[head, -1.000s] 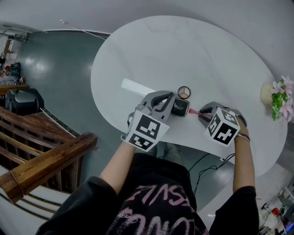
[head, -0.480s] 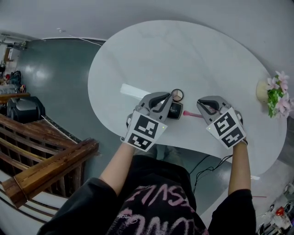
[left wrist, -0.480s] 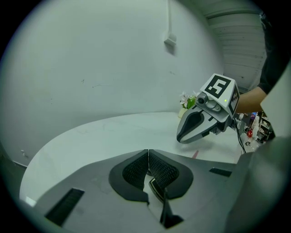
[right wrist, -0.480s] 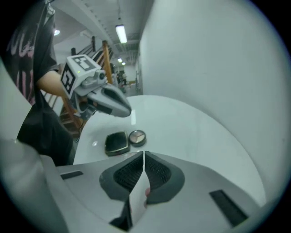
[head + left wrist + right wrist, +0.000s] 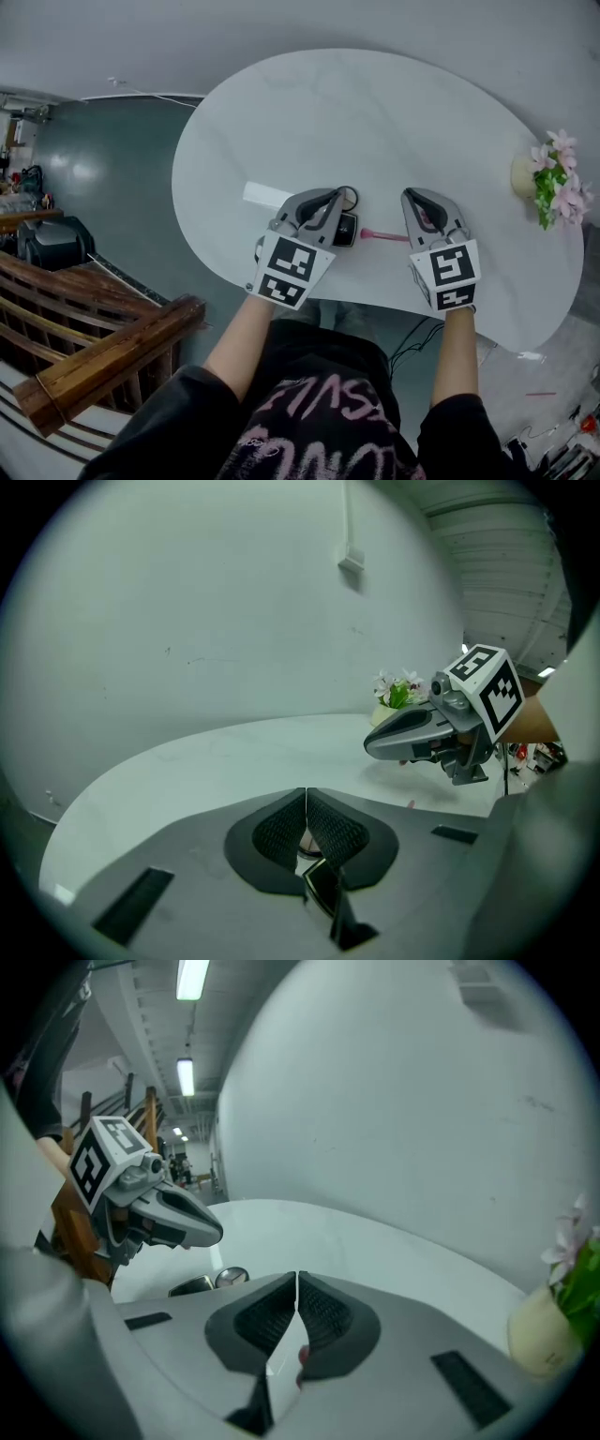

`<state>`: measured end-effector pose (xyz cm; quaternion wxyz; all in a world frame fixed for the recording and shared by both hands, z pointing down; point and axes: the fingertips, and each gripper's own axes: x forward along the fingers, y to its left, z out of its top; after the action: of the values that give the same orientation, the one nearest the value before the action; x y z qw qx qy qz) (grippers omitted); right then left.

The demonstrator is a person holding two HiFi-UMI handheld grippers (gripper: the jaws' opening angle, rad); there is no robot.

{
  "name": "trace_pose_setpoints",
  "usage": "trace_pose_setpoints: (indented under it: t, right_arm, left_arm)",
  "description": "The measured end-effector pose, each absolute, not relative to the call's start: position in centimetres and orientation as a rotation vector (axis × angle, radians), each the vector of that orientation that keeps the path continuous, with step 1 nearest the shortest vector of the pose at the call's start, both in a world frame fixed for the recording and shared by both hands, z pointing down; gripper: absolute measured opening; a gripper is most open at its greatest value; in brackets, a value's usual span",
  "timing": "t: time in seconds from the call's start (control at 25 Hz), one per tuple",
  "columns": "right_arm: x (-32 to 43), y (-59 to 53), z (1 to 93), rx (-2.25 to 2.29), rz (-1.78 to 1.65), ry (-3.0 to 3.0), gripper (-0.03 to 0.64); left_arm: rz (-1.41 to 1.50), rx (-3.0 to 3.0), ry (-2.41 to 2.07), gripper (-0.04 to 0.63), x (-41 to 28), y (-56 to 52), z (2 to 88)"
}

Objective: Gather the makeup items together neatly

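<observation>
Gathering underway. Fingers of your left gripper (image 5: pixel 339 197) and right gripper (image 5: pixel 415 195) are pressed together, empty. Pink stick (image 5: pixel 380 234) lies between them, beside the black case (image 5: pixel 344 228) (near edge); nudging it closer looks due next.

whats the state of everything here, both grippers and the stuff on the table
left gripper: shut
right gripper: shut, above the pink stick's end
black compact: flat, beside left gripper
round compact: flat, next to black compact
pink stick: lying flat
flower vase: upright
white strip: lying flat
</observation>
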<state>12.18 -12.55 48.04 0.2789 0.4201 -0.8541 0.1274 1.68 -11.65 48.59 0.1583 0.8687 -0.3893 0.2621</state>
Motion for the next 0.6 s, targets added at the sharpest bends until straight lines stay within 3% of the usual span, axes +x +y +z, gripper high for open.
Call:
trace_pose_setpoints:
  t: [0.4, 0.6]
  right_arm:
    - [14.4, -12.0, 45.4, 1.559, 0.492, -2.32, 0.067]
    - [13.9, -11.7, 45.5, 1.52, 0.475, -2.335, 0.067]
  left_arm:
    - [0.717, 2.448, -1.185, 0.012, 0.8, -12.4, 48.2]
    - [0.762, 2.411, -1.138, 0.014, 0.9, -12.3, 49.0]
